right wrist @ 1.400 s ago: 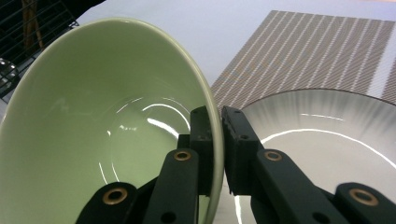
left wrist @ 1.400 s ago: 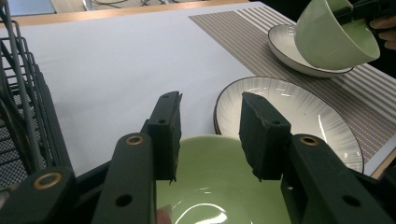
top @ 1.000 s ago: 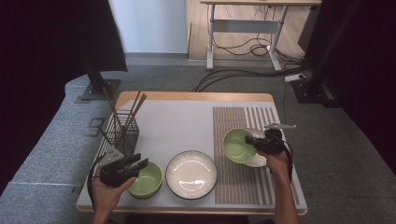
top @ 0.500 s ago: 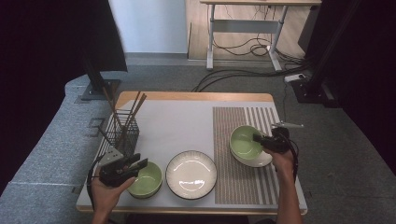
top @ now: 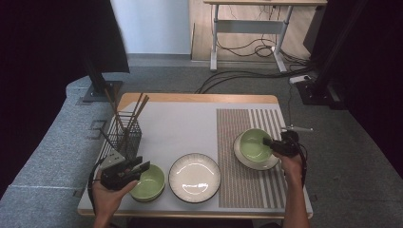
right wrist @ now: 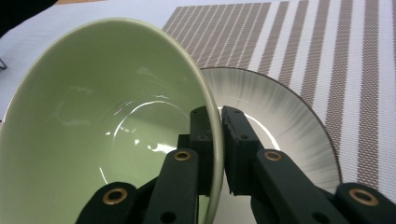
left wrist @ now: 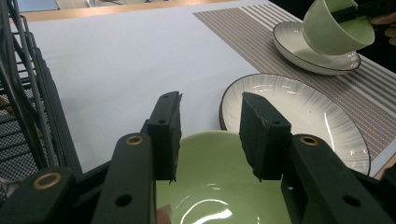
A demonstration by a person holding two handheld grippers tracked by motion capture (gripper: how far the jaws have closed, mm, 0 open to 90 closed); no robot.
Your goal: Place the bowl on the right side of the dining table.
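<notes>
The right bowl (right wrist: 107, 121) is hanging tilted over the saucer (right wrist: 280, 121), the right gripper's (right wrist: 215, 135) fingers pinching only its thin rim, so it is risking slipping and chipping the saucer. The left gripper's (left wrist: 210, 135) fingers are gaping empty over the left bowl (left wrist: 219, 186).

Lab or office room, grey carpet (top: 43, 156), adjustable desk (top: 247, 28), loose floor cables (top: 237, 73)

The black two-jaw right gripper (top: 268, 143) has its jaws pinched nearly together; the black two-jaw left gripper (top: 142, 167) stands half spread.
</notes>
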